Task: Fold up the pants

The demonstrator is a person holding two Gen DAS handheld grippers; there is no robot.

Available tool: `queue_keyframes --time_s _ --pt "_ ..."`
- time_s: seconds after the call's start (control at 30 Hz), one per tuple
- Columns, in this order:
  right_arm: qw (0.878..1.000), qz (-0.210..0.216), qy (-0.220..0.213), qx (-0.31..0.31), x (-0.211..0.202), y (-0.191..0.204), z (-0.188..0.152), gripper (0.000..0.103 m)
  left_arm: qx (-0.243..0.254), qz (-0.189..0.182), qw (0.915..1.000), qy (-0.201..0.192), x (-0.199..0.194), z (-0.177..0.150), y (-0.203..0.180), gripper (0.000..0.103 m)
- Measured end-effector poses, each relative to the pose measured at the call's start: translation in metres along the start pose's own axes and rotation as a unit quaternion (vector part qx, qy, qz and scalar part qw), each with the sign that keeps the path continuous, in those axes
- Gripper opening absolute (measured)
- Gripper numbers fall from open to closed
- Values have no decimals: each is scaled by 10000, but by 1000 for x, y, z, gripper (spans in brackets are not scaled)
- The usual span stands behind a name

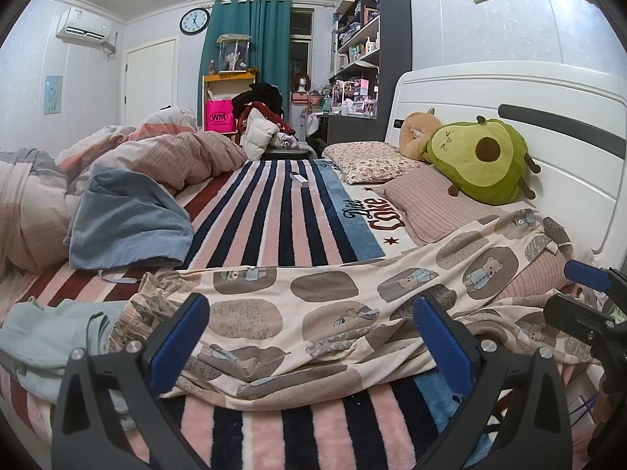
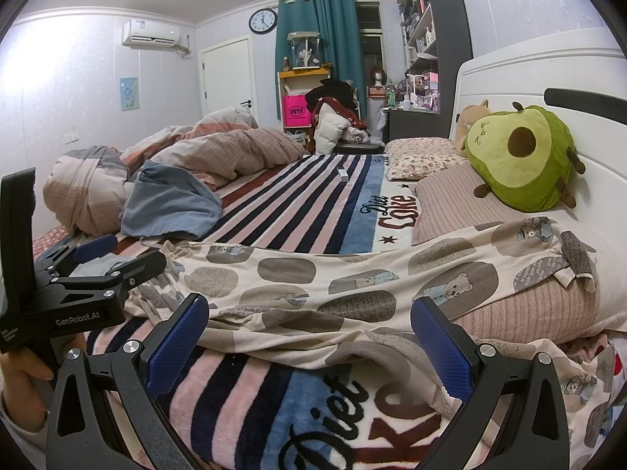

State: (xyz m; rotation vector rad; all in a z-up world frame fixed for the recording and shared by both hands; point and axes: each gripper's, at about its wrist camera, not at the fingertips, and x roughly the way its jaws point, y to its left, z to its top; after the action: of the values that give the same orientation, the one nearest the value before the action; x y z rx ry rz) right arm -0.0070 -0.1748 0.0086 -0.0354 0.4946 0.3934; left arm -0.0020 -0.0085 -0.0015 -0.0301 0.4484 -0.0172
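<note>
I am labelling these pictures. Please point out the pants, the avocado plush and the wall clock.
pants [image 1: 333, 313], left wrist view, middle of the fabric
avocado plush [image 2: 521, 164], right wrist view, pale face
clock [image 1: 194, 21], left wrist view, dial

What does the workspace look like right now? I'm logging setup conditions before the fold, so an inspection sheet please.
Surface: bed covered by a striped blanket with "Diet Coke" lettering.
Job's things: bear-print pants spread crumpled across the blanket, one end draped over a pink pillow; not yet folded.
Clutter: blue garment, light blue cloth, bunched duvet, avocado plush, small white box.
Grippers: left gripper open, fingers either side of the pants; right gripper open over the pants' near edge.
Cables: nothing seen.
Surroundings: white headboard, shelving unit, teal curtain, wall clock.
</note>
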Motion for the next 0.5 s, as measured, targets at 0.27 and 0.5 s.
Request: queue_keyframes --time_s 0.27,0.5 --pt "9997 191 -84 123 -3 -17 1 103 31 -25 9999 133 9 -9 2 102" --pt "9994 -305 161 -97 16 -53 -2 103 -128 109 9987 471 34 -19 14 102"
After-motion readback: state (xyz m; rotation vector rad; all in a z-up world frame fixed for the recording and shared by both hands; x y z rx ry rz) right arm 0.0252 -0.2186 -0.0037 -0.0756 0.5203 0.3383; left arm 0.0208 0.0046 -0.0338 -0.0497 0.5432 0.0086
